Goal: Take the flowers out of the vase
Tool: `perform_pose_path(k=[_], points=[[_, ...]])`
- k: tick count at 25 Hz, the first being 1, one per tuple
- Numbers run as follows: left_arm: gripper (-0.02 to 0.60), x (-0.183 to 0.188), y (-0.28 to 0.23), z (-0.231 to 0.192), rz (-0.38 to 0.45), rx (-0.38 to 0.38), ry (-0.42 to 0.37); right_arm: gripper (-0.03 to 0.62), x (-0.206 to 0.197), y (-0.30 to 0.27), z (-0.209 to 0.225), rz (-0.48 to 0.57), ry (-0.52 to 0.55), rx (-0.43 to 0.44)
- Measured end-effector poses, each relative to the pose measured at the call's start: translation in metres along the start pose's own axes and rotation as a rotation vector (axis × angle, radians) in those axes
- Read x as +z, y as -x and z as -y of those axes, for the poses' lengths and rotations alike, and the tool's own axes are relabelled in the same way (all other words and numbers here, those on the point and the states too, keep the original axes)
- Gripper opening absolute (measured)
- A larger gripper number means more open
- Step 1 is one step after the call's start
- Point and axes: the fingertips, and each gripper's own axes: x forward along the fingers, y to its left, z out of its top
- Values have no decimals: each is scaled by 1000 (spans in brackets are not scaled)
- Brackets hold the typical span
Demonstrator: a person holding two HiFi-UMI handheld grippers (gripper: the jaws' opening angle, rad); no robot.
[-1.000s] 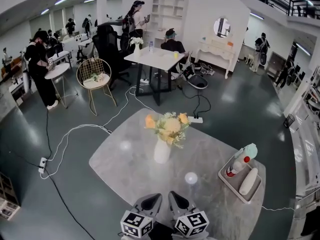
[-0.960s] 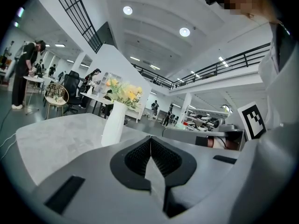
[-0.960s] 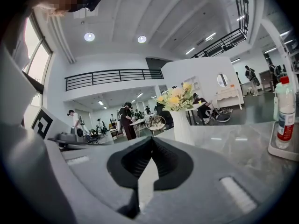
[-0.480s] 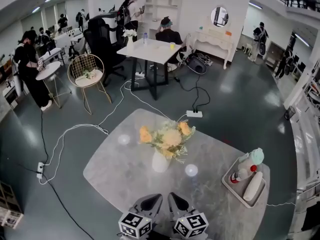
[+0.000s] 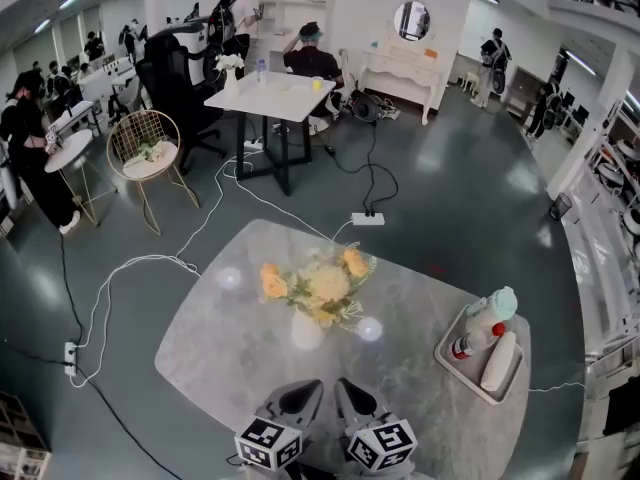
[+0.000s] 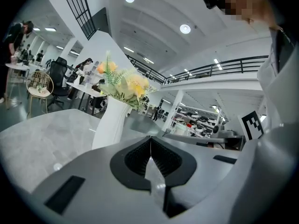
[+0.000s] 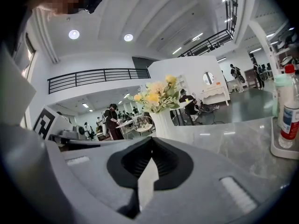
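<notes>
A white vase [image 5: 306,332] stands in the middle of the grey marble table [image 5: 220,338], holding a bunch of yellow, orange and cream flowers [image 5: 316,282] with green leaves. Both grippers sit side by side at the table's near edge, pointing at the vase and a short way from it. My left gripper [image 5: 311,387] is shut and empty. My right gripper [image 5: 341,384] is shut and empty too. The left gripper view has the vase [image 6: 112,120] and flowers [image 6: 124,83] ahead, left of the shut jaws [image 6: 150,140]. From the right gripper, the vase [image 7: 164,124] and flowers [image 7: 154,94] stand just beyond its shut jaws [image 7: 150,141].
A grey tray [image 5: 449,366] at the table's right end holds a red-capped bottle [image 5: 462,345], a white bottle [image 5: 497,360] and a teal-topped one [image 5: 493,308]. Cables and a power strip [image 5: 367,219] lie on the floor beyond. Further off are a white table [image 5: 270,96], a wire chair [image 5: 145,148] and people.
Both grippers have come forward together, so the vase now stands closer to their tips. Both stay shut throughout, and the vase and flowers have kept their place on the table.
</notes>
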Motion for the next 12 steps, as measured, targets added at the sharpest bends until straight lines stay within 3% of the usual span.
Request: perform_pose_path(k=[12], points=[[3,38,-4,-20,-12,-104,-58,0,45,-12,-9,112,64,-100]])
